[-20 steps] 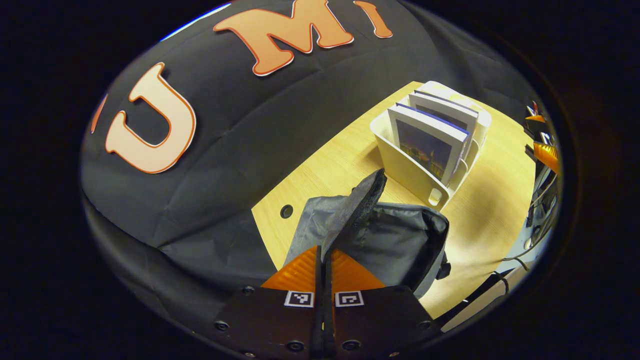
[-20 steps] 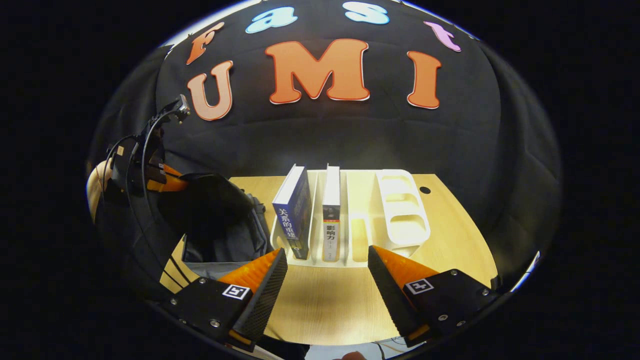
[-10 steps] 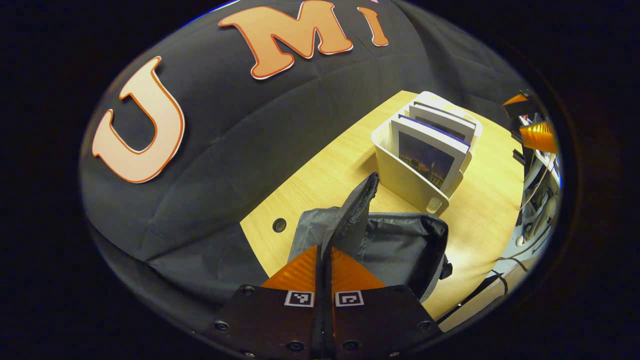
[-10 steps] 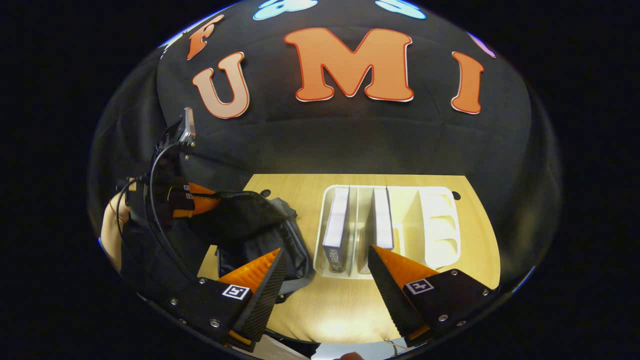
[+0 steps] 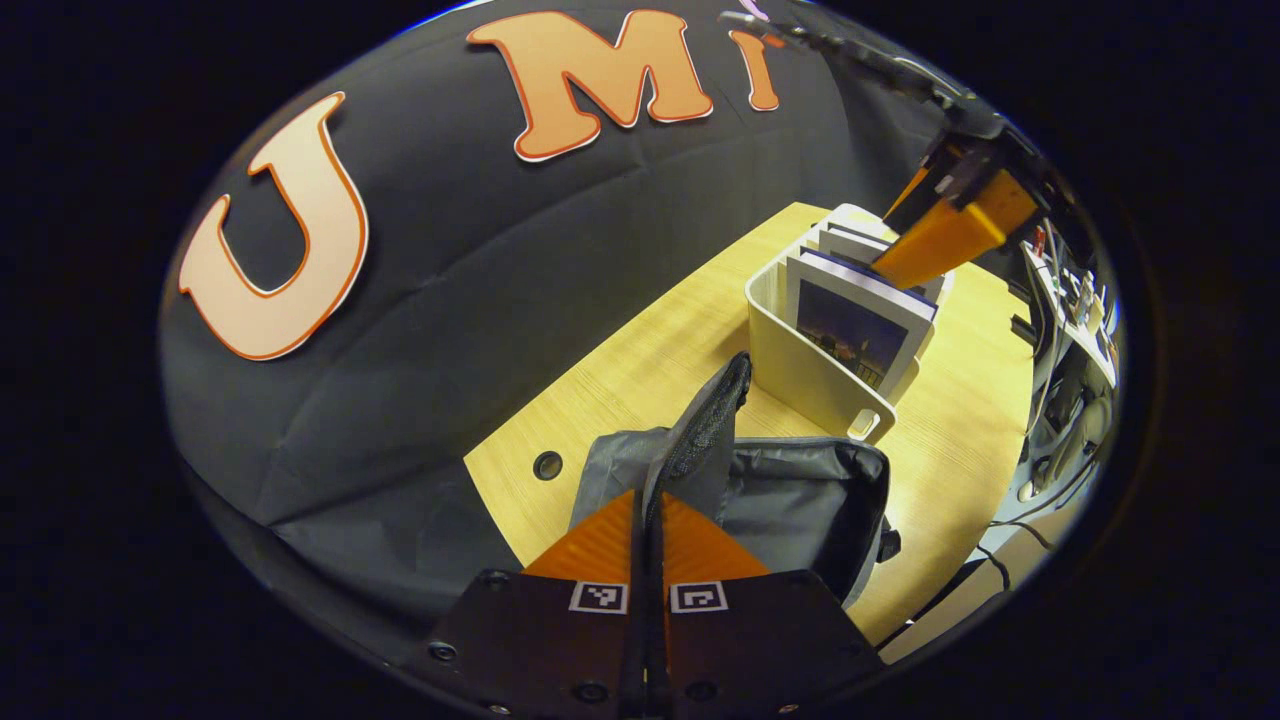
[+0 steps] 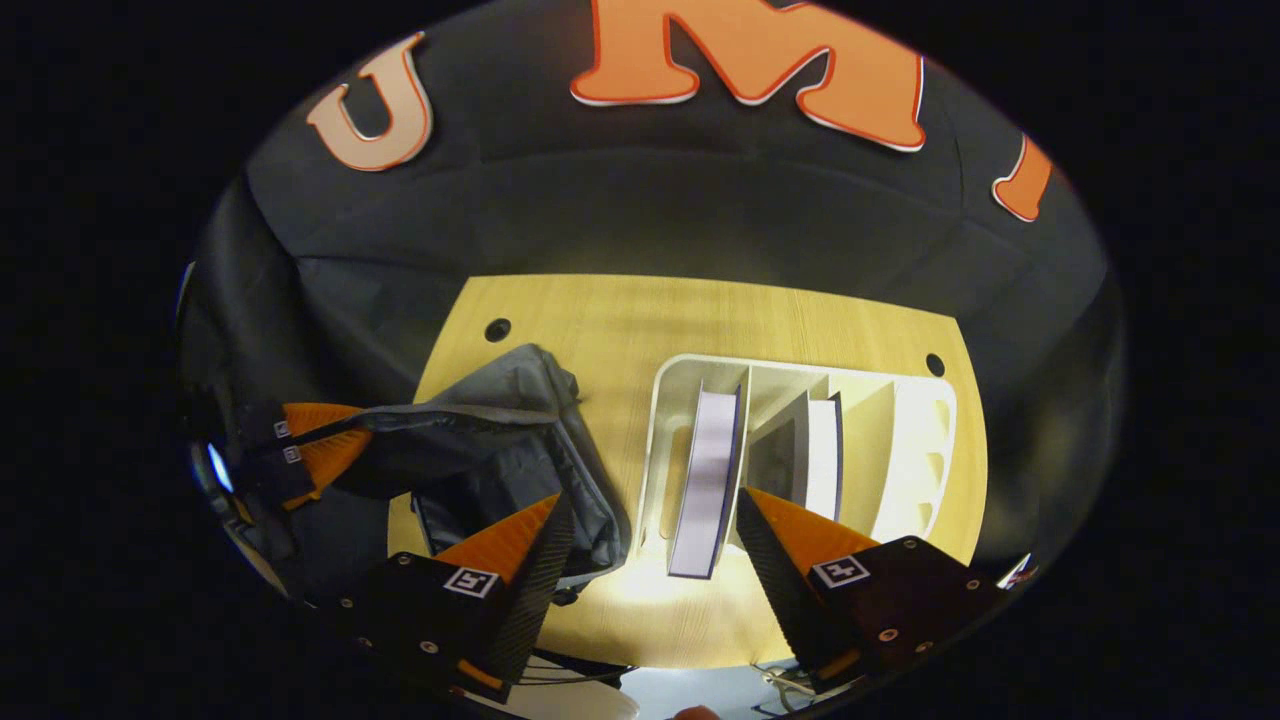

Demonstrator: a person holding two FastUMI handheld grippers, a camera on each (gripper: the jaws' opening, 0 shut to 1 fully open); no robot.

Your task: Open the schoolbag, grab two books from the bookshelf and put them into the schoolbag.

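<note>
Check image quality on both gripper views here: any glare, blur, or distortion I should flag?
Left gripper view: sharp, strong fisheye bending of the table edge; the right gripper over the bookshelf is slightly soft. Right gripper view: a bright hot spot on the table in front of the bookshelf; the schoolbag interior is dark with little detail.

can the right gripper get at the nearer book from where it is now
Probably yes: the right gripper hangs above the rack with jaws open, and the book's top edge stands bare between them, nothing over it.
</note>
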